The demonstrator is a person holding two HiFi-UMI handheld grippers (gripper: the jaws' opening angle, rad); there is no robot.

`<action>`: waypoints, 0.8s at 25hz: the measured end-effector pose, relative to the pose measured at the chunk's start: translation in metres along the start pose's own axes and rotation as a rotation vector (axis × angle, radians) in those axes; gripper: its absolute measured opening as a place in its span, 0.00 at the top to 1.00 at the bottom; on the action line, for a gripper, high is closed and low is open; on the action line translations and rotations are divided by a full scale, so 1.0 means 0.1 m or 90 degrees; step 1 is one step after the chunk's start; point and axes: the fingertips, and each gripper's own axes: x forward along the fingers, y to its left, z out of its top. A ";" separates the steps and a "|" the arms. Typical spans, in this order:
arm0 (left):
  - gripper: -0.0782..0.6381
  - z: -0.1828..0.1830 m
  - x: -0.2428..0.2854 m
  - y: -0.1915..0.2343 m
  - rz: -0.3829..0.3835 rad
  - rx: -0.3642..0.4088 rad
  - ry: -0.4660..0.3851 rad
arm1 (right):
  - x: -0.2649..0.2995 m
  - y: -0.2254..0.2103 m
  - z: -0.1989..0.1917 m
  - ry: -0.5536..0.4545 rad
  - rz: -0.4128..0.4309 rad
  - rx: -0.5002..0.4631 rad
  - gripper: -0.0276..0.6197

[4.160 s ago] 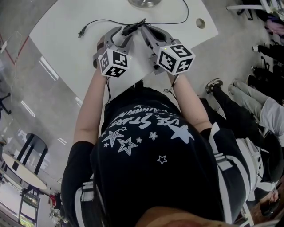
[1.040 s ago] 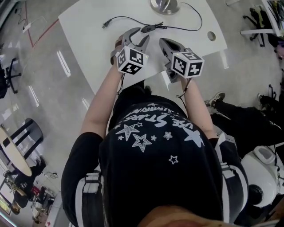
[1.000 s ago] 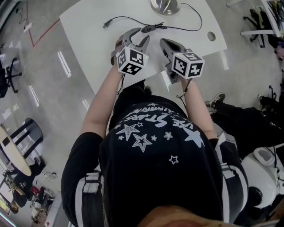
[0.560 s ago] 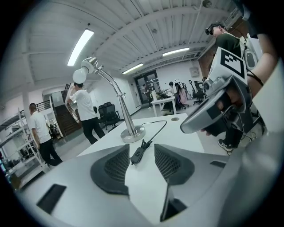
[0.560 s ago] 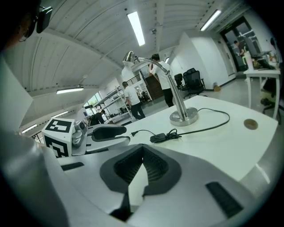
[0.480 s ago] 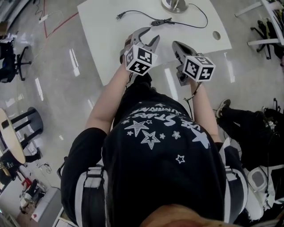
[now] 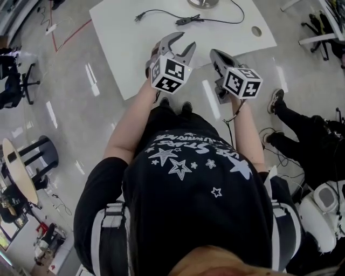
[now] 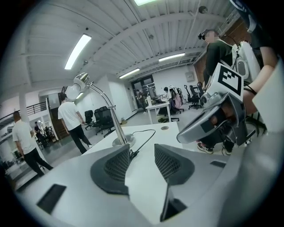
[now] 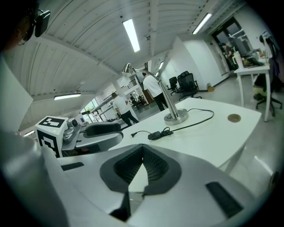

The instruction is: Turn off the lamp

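Note:
A chrome desk lamp stands at the far side of the white table; only its base shows in the head view. Its black cord carries an inline switch and ends in a loose plug. My left gripper hovers over the table's near edge, open and empty, well short of the switch. To its right, my right gripper is shut with nothing in it. Whether the lamp head is lit I cannot tell.
The table has a round cable hole near its right corner. Someone's legs and shoes are on the floor at the right. A stool and a round table stand at the left. People and office chairs are behind the table.
Both grippers have drawn back from the switch toward the table's near edge and risen a little. The left jaws stay apart, the right stay together.

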 end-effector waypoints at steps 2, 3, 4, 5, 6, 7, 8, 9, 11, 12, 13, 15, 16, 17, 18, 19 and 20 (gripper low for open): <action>0.66 0.04 -0.01 -0.03 -0.012 0.001 -0.006 | -0.04 0.01 -0.01 -0.007 -0.007 0.008 0.95; 0.66 0.04 -0.03 -0.04 -0.018 0.002 -0.008 | -0.05 0.04 -0.01 -0.010 -0.010 0.009 0.95; 0.66 0.04 -0.06 -0.04 -0.025 0.003 -0.010 | -0.06 0.08 -0.02 -0.013 -0.014 0.011 0.95; 0.66 0.04 -0.10 -0.05 -0.032 0.003 -0.012 | -0.07 0.11 -0.03 -0.017 -0.019 0.013 0.95; 0.66 0.03 -0.13 -0.06 -0.039 0.002 -0.013 | -0.08 0.13 -0.04 -0.022 -0.026 0.017 0.95; 0.66 0.01 -0.15 -0.08 -0.044 0.002 -0.014 | -0.10 0.13 -0.05 -0.027 -0.031 0.020 0.95; 0.66 -0.01 -0.15 -0.10 -0.047 0.002 -0.014 | -0.10 0.11 -0.05 -0.031 -0.035 0.024 0.95; 0.66 -0.03 -0.14 -0.10 -0.048 0.002 -0.012 | -0.10 0.09 -0.05 -0.035 -0.036 0.026 0.95; 0.66 -0.09 -0.18 -0.07 -0.045 0.001 -0.008 | -0.08 0.11 -0.07 -0.039 -0.036 0.029 0.95; 0.66 -0.13 -0.26 -0.05 -0.044 0.001 -0.008 | -0.09 0.18 -0.10 -0.040 -0.037 0.029 0.95; 0.66 -0.16 -0.39 -0.02 -0.043 0.000 -0.008 | -0.11 0.31 -0.14 -0.041 -0.040 0.026 0.95; 0.66 -0.22 -0.68 0.04 -0.044 -0.005 -0.012 | -0.15 0.60 -0.22 -0.040 -0.050 0.012 0.95; 0.66 -0.24 -0.80 0.07 -0.044 -0.008 -0.013 | -0.16 0.73 -0.25 -0.039 -0.055 0.003 0.95; 0.66 -0.27 -0.90 0.09 -0.044 -0.012 -0.015 | -0.17 0.83 -0.29 -0.039 -0.059 -0.003 0.95; 0.66 -0.29 -0.99 0.10 -0.045 -0.016 -0.017 | -0.18 0.92 -0.32 -0.039 -0.061 -0.005 0.95; 0.66 -0.31 -1.07 0.10 -0.046 -0.020 -0.022 | -0.19 1.01 -0.36 -0.039 -0.062 -0.006 0.95; 0.66 -0.33 -1.16 0.10 -0.047 -0.024 -0.029 | -0.20 1.08 -0.42 -0.039 -0.063 -0.006 0.95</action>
